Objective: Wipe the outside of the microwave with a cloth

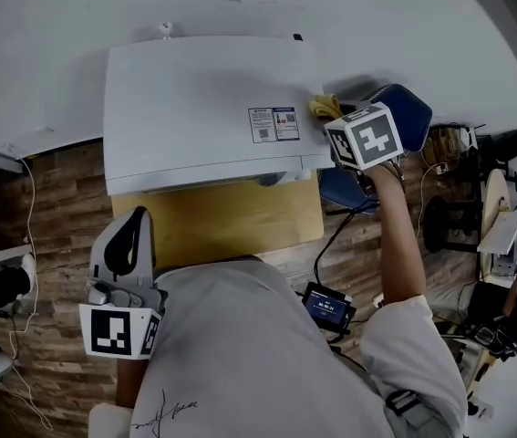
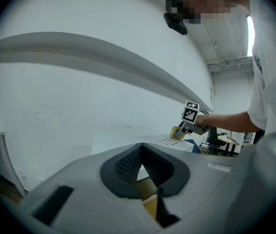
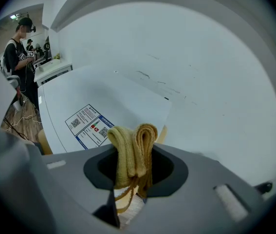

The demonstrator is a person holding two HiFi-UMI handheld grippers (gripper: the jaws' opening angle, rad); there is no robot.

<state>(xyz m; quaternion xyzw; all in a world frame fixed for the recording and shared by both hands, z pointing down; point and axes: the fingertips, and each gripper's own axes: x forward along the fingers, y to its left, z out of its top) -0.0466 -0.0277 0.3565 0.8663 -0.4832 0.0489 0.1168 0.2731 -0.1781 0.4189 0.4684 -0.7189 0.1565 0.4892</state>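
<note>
One white microwave (image 1: 194,108) fills the middle of the head view, sitting on a small yellow table (image 1: 231,222) over a wood-plank floor (image 1: 48,226). At the microwave's top, near its right rear corner, the right gripper (image 1: 334,117) is clenched on a folded yellow cloth (image 3: 133,150), which touches the white top just beside a printed label (image 1: 274,123). The left gripper (image 1: 137,219) hangs low beside the table's left front corner, well apart from the microwave, jaws pressed together on nothing.
</note>
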